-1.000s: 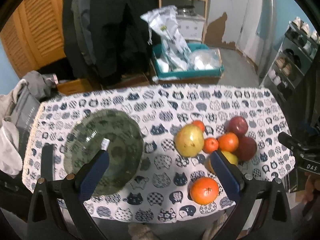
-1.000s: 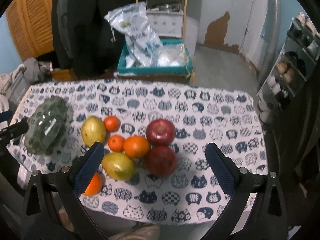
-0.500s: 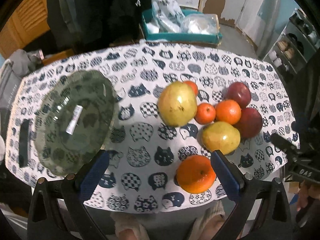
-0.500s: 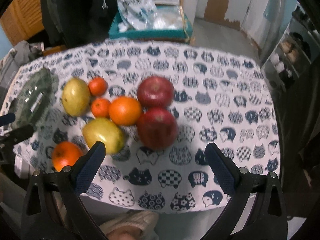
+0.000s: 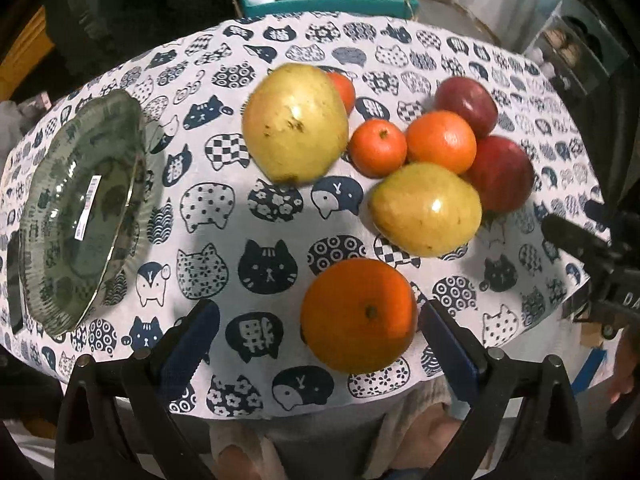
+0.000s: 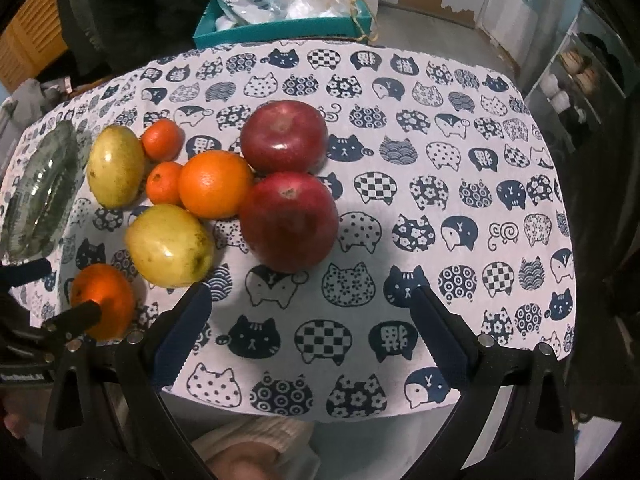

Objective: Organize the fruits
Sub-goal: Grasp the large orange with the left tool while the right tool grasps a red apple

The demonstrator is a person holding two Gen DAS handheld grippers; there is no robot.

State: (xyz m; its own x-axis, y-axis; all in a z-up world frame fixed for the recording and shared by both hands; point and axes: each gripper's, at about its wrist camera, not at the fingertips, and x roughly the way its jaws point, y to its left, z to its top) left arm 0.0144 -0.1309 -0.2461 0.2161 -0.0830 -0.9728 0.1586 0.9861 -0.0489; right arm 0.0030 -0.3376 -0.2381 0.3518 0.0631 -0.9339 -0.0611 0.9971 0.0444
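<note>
Fruit lies clustered on a cat-print tablecloth (image 5: pixel 224 208). A large orange (image 5: pixel 358 316) sits nearest, just ahead of my open, empty left gripper (image 5: pixel 320 340) and toward its right finger. Behind it are two yellow-green pears (image 5: pixel 294 122) (image 5: pixel 426 208), several smaller oranges (image 5: pixel 442 142) and two red apples (image 5: pixel 500 174) (image 5: pixel 466 106). A green glass bowl (image 5: pixel 86 216) sits empty at the left. My right gripper (image 6: pixel 308 320) is open and empty, just short of the near apple (image 6: pixel 288 222). The bowl also shows in the right wrist view (image 6: pixel 38 196).
A teal box (image 6: pixel 280 28) with plastic bags stands behind the table. A shoe rack (image 6: pixel 580 76) is at the right. The table's front edge is just under both grippers. The cloth to the right of the apples (image 6: pixel 460 184) is bare.
Both grippers have moved down and forward toward the fruit. The large orange now lies close between the left fingers; the near apple is nearer the right gripper. Nothing was grasped.
</note>
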